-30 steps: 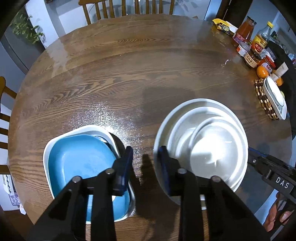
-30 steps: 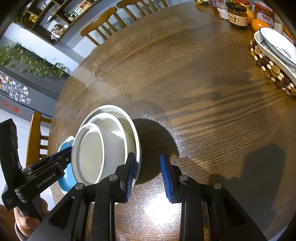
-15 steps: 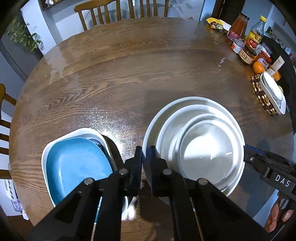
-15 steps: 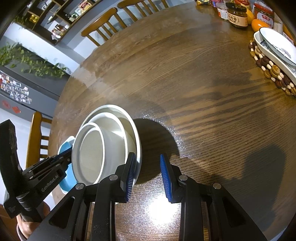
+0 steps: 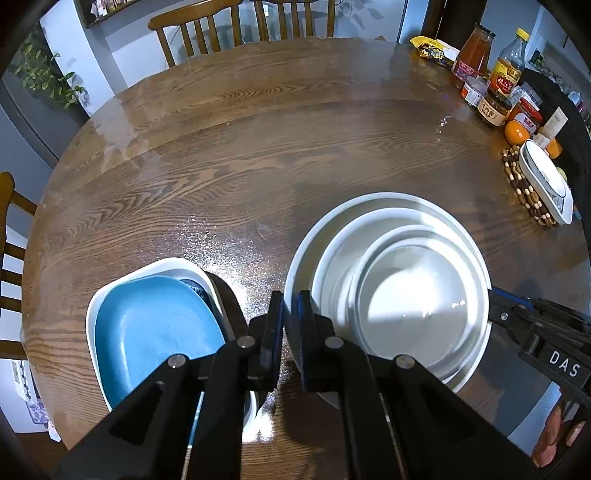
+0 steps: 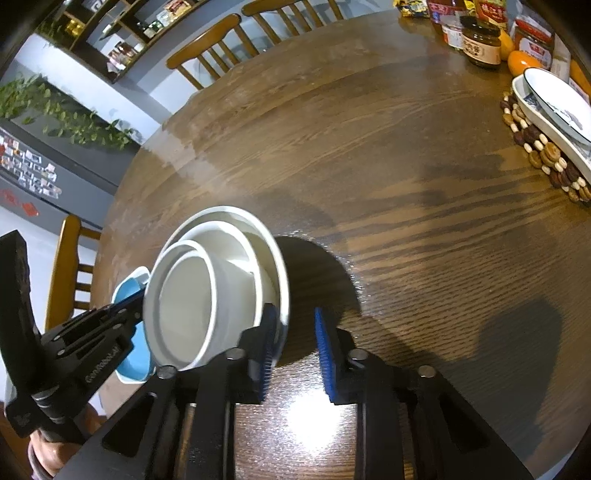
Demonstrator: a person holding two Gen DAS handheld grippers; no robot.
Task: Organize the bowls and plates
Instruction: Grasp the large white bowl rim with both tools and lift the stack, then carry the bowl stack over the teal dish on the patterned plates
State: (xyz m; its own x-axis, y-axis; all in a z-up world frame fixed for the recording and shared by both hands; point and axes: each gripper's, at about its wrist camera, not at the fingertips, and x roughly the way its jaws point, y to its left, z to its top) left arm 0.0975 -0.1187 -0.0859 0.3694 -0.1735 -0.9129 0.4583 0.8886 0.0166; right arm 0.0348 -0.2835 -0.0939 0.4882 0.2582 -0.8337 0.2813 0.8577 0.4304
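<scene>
A stack of white bowls nested in a large white plate [image 5: 406, 295] is held above the round wooden table [image 5: 258, 147]. My left gripper [image 5: 290, 325] is shut on the plate's near left rim. The stack also shows in the right wrist view [image 6: 214, 295], tilted and lifted, casting a shadow. My right gripper [image 6: 293, 354] is open, its left finger [image 6: 266, 350] beside the stack's right rim. A blue square plate [image 5: 155, 332] lies in a white square dish [image 5: 173, 264] on the table at the left.
Jars, sauce bottles and oranges [image 5: 495, 96] stand at the table's far right. A white oval dish [image 5: 546, 181] sits on a beaded trivet [image 6: 543, 155]. Wooden chairs [image 5: 240, 22] stand around the table's far and left sides.
My left gripper closed on the white plate's rim and the stack has risen off the table, tilting. The right gripper has stayed open beside it.
</scene>
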